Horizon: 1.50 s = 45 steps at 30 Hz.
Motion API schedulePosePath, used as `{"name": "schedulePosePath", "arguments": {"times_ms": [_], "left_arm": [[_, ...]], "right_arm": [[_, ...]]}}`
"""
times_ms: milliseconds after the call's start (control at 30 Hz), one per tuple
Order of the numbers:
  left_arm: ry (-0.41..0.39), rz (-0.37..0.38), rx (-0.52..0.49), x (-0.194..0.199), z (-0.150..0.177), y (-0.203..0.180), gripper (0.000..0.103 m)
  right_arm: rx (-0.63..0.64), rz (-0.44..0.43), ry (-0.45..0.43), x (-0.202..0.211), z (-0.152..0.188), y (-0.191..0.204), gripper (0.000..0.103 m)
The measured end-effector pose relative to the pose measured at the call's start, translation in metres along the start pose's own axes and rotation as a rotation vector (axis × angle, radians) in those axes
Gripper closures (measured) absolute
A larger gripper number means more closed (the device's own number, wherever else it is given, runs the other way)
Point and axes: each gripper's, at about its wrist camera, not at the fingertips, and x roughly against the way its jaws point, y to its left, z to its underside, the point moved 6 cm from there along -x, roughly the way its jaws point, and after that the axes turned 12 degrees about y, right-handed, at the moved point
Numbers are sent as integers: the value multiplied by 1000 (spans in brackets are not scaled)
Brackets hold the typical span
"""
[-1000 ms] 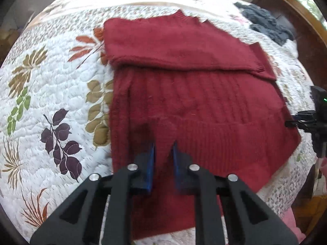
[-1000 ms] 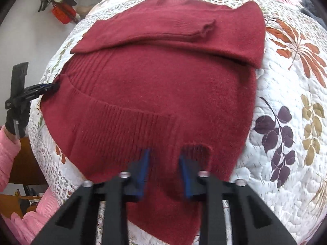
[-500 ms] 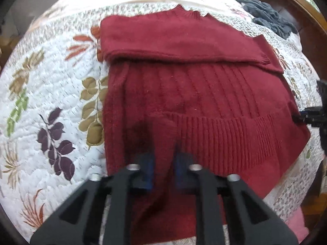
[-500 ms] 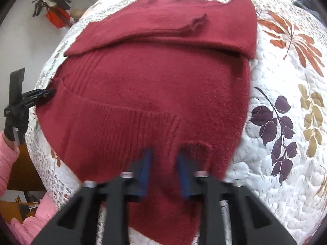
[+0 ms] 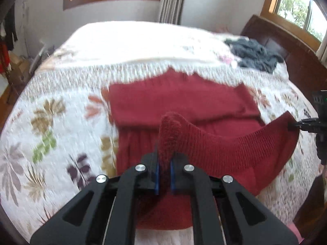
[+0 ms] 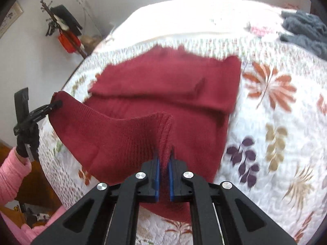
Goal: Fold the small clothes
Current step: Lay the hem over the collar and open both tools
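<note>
A dark red knitted sweater [image 5: 184, 102] lies on a floral quilt [image 5: 61, 122], its sleeves folded across the chest. My left gripper [image 5: 164, 159] is shut on one corner of the ribbed hem and holds it above the bed. The right gripper [image 5: 302, 123] pinches the other hem corner at the right edge of that view. In the right wrist view the sweater [image 6: 163, 81] hangs as a raised band between my right gripper [image 6: 164, 157], shut on the hem, and the left gripper [image 6: 55, 104] at the far left.
A crumpled grey garment [image 5: 253, 55] lies near the dark wooden headboard [image 5: 286, 40]. A coat stand [image 6: 63, 26] with a red bag stands by the wall. A pink sleeve [image 6: 12, 173] and a gloved hand are beside the bed's edge.
Both grippers have lifted the hem off the quilt and carried it up and forward toward the collar. The cameras have tilted up, so the walls and windows now show.
</note>
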Motion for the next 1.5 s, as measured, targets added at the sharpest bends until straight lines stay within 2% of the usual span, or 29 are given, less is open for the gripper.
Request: {"name": "schedulePosePath", "arguments": {"times_ms": [267, 433, 533, 700, 867, 1000, 1233, 1267, 1400, 1467, 1500], "left_arm": [[-132, -28, 59, 7, -83, 7, 98], [-191, -80, 52, -5, -135, 3, 98], [-201, -114, 57, -24, -164, 8, 98], [-148, -146, 84, -80, -200, 23, 98], [-61, -183, 99, -139, -205, 36, 98], [29, -214, 116, -181, -199, 49, 97], [136, -232, 163, -220, -188, 70, 92], [145, -235, 166, -223, -188, 71, 90], [155, -218, 220, -223, -186, 81, 74], [132, -199, 273, -210, -187, 92, 73], [96, -198, 298, -196, -188, 98, 74]], "right_arm": [[-49, 67, -109, 31, -75, -20, 97], [-81, 93, -146, 34, -128, -37, 97], [-88, 136, -153, 26, -161, -50, 97], [-125, 160, -115, -7, -204, -74, 97], [-150, 184, -51, -50, -227, -94, 97], [-176, 199, 9, -84, -228, -107, 97], [-231, 208, 82, -129, -224, -129, 95], [-240, 213, 92, -134, -222, -132, 92], [-273, 208, 80, -132, -219, -138, 82], [-303, 201, 38, -117, -215, -142, 68], [-310, 190, 22, -109, -213, -143, 68]]}}
